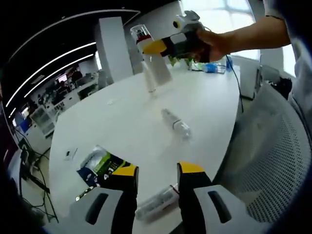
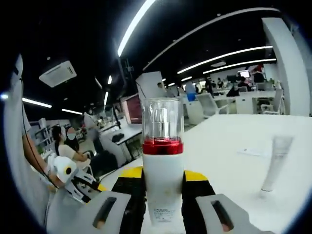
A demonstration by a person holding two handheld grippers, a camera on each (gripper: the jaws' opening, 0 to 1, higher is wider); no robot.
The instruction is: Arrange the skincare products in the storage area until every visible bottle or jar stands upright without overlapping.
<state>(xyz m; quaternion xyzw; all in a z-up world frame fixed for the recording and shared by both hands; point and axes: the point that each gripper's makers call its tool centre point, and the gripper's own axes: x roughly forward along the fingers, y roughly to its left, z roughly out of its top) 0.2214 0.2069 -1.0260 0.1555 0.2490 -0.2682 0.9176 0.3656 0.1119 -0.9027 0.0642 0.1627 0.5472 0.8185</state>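
My right gripper (image 2: 162,179) is shut on a white pump bottle (image 2: 162,165) with a red band and clear cap, held upright above the table. From the left gripper view, that right gripper (image 1: 152,47) hangs high over the far side of the white table (image 1: 122,122), with the bottle (image 1: 140,35) in its yellow tips. A tall white tube (image 1: 151,75) stands upright below it; the tube (image 2: 275,163) is also in the right gripper view. A clear bottle (image 1: 175,122) lies on its side mid-table. My left gripper (image 1: 158,175) is open above a white tube (image 1: 158,202) lying flat.
A dark green and blue packet (image 1: 100,165) lies left of my left jaws. A small card (image 1: 70,153) sits near the table's left edge. A grey mesh chair (image 1: 273,161) stands at the right. Blue items (image 1: 214,67) rest at the far end. Office desks and people fill the background.
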